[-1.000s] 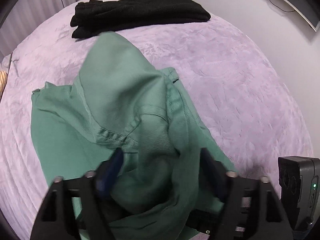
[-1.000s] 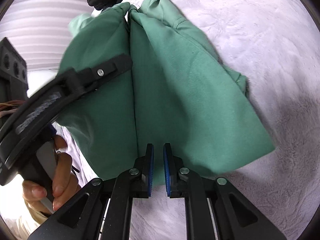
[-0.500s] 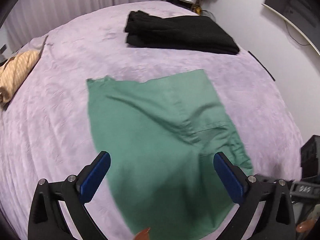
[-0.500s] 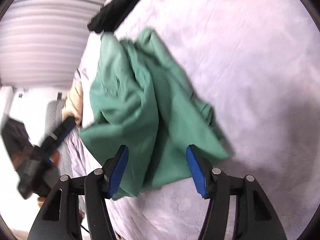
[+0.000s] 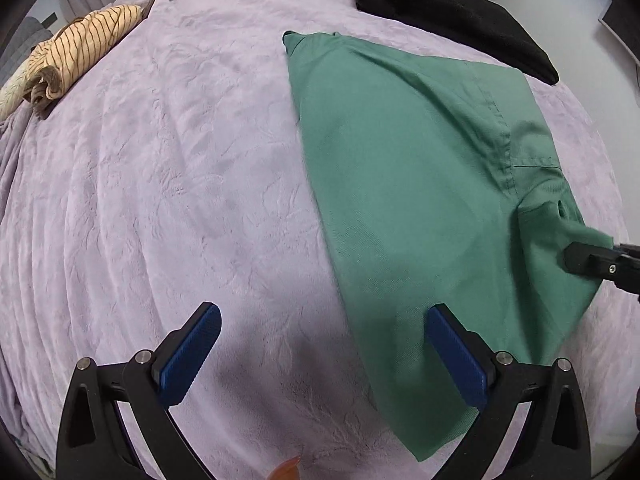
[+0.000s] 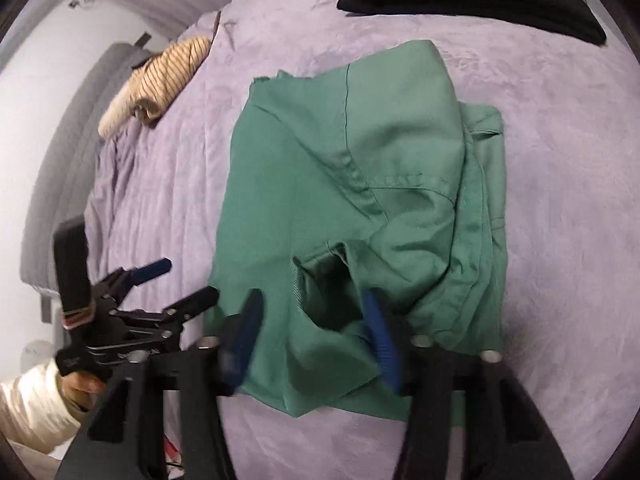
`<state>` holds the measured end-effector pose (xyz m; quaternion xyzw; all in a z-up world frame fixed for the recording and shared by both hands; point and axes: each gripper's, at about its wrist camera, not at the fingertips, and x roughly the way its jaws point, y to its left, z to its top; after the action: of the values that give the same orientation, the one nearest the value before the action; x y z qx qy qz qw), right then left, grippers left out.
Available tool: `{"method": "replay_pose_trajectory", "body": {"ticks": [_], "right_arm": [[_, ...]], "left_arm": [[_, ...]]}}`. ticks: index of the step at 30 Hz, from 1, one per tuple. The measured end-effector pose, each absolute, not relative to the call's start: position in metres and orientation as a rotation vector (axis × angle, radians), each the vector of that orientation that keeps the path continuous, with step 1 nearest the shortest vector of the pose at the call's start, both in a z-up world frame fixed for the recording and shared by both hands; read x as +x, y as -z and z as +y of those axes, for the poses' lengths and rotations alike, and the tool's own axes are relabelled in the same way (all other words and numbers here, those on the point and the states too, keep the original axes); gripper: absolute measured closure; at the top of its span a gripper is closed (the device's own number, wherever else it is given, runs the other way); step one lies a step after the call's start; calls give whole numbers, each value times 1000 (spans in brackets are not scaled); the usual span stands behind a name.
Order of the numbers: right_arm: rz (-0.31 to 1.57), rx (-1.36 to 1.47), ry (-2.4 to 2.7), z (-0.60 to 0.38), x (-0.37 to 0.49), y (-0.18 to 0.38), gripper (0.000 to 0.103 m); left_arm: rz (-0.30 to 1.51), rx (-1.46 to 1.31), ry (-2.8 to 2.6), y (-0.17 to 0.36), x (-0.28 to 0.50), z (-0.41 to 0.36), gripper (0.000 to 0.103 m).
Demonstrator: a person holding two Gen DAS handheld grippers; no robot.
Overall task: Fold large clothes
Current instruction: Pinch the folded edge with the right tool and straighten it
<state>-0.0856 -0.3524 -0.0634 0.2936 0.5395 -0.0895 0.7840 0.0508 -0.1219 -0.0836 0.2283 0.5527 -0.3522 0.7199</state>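
left gripper (image 5: 324, 356): jaws spread wide, nothing between them, pointing steeply down at the near left edge of the green garment (image 5: 400, 168)
left hand (image 6: 80, 384): cream sleeve, gripping the handle, left of the garment
right gripper (image 6: 312, 308): blurred, jaws just closing, still apart, garment's bunched near edge between them

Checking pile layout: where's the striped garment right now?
The striped garment lies rolled at the upper left in both wrist views, at the far-left edge of the purple blanket, well left of the green garment and across from the black clothes.
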Motion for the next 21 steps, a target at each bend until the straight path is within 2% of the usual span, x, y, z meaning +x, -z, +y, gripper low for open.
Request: {"method": "replay_pose_trajectory", "body": {"ticks": [1,5,8,10,13,15,18,19,20,21], "right_arm": [[1177,614,202,-349,-92,62,97],[1197,661,348,-365,-142,69,97],[1219,856,397,-381,-184,113,97],[1225,889,412,-380,-191,131,97],[1169,913,430,-380,-199,125,97],[1102,953,429,-383,-208,108,92],[1010,882,442,-391,-210,68,62],[983,868,432,-396,-208,58,40],[962,855,417,-401,-199,50,36],[952,841,397,-408,-186,46,36]], "left_arm": [[1217,498,781,82,50,-120,0],[1238,509,788,93,47,-114,0],[1270,511,796,110,43,-109,0],[1277,499,789,113,41,-106,0],[1260,518,789,110,40,-106,0],[1255,532,793,108,39,-106,0],[1255,531,793,107,37,-105,0],[1258,527,789,107,37,-105,0],[1261,522,784,107,36,-105,0],[1265,519,779,106,38,-106,0]]}}
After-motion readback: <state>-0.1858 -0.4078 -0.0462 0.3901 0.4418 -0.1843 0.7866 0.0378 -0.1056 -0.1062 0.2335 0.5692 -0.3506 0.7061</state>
